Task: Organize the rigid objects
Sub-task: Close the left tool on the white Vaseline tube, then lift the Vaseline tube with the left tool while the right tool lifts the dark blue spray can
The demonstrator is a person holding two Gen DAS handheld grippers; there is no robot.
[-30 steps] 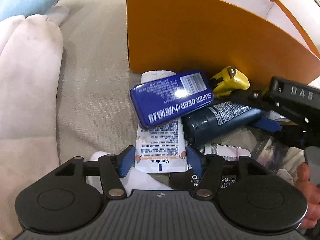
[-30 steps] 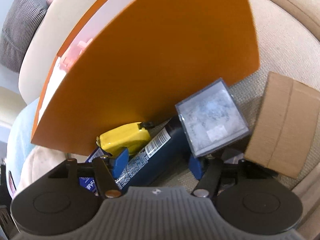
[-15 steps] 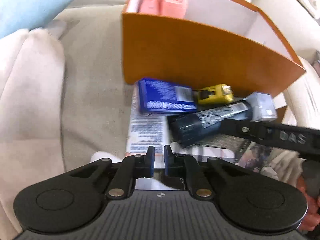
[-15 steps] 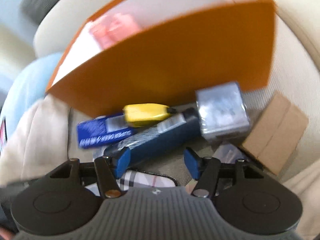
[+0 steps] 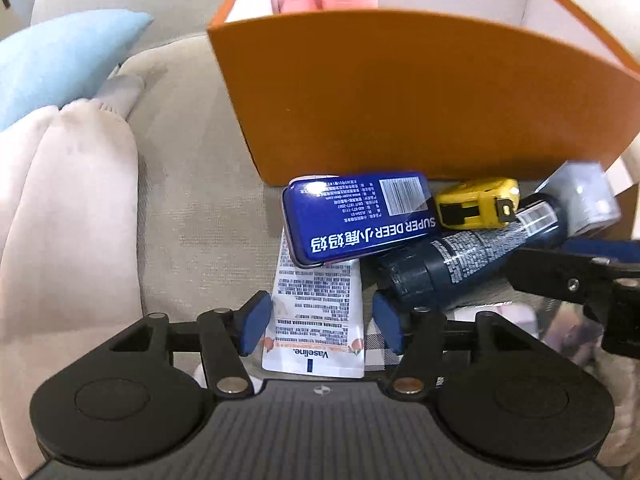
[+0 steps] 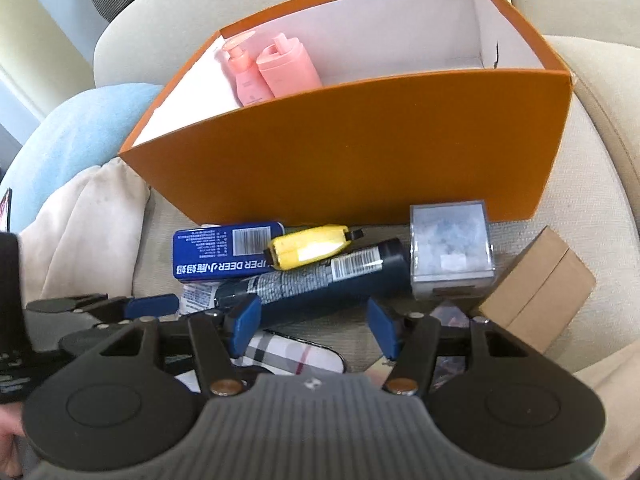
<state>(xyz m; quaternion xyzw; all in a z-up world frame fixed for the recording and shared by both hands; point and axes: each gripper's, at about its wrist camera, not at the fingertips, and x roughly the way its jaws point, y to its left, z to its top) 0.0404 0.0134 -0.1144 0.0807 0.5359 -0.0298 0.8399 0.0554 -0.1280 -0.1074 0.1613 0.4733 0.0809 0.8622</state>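
The orange box (image 6: 360,152) stands open on the sofa seat (image 5: 192,184), biggest thing in view, with two pink bottles (image 6: 272,68) already lying inside at its far left corner. Against its near wall lies the pile not yet sorted: a dark blue tube (image 6: 320,280) lying slantwise, a blue tin (image 5: 360,216) resting on top of a white Vaseline tube (image 5: 316,320), a clear cube (image 6: 452,252) at the dark tube's far end, a brown carton (image 6: 536,300) to the right of the cube, and a yellow tape measure (image 6: 308,246) wedged between tin and dark tube.

The step in hand looks like choosing the next piece to lift into the box. The left gripper (image 5: 320,320) has just been opening; its jaws stand spread on either side of the Vaseline tube's crimped end, pads clear of it. The right gripper (image 6: 312,324) is also spread and empty, above the dark tube's cap end.

Next, the left would need to drop and pinch the tube, though the tin on top may slide off
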